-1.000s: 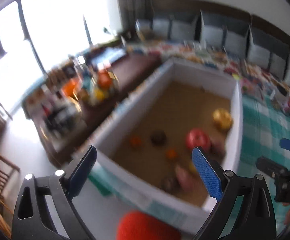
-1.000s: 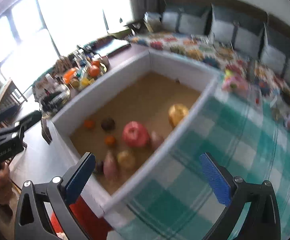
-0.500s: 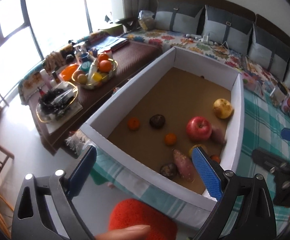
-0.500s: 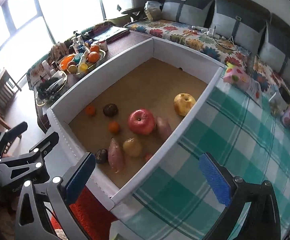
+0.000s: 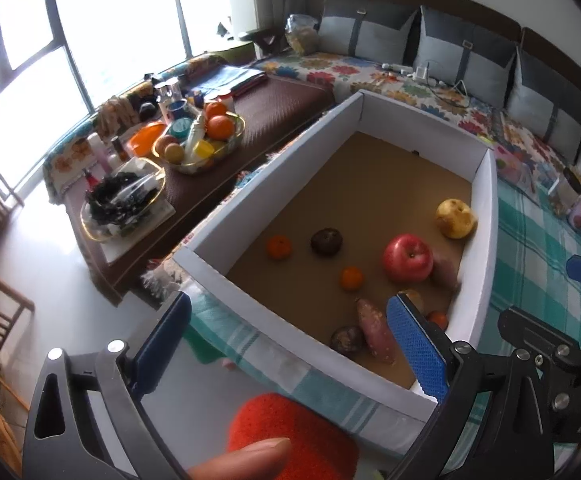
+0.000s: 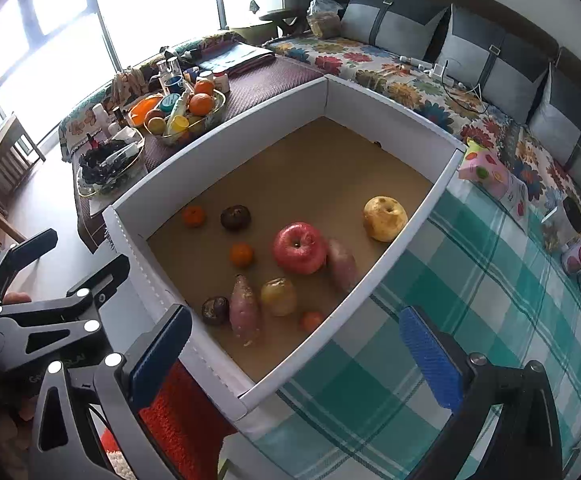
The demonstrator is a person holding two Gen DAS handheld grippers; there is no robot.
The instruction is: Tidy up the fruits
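Note:
A white cardboard box (image 5: 210, 268) (image 6: 410, 224) with a brown floor lies on a teal checked cloth. In it lie a red apple (image 5: 407, 258) (image 6: 299, 248), a yellow pear (image 5: 455, 218) (image 6: 384, 213), small oranges (image 5: 278, 247) (image 6: 241, 254), dark round fruits (image 5: 326, 241) (image 6: 235, 217) and sweet potatoes (image 5: 375, 335) (image 6: 244, 310). My left gripper (image 5: 288, 346) is open and empty above the box's near left corner. My right gripper (image 6: 294, 356) is open and empty above the box's near right wall.
A low brown table (image 5: 278, 100) left of the box bears a bowl of oranges (image 5: 198, 140) and a dish of dark items (image 5: 122, 200). A sofa with grey cushions (image 6: 470, 52) stands behind. Cups and cartons (image 6: 490, 176) sit on the cloth at right. An orange cushion (image 5: 290, 436) lies below.
Both views have steadied and sharpened after a blurred sweep. Both grippers have drawn slightly back and over the box. Both stay open.

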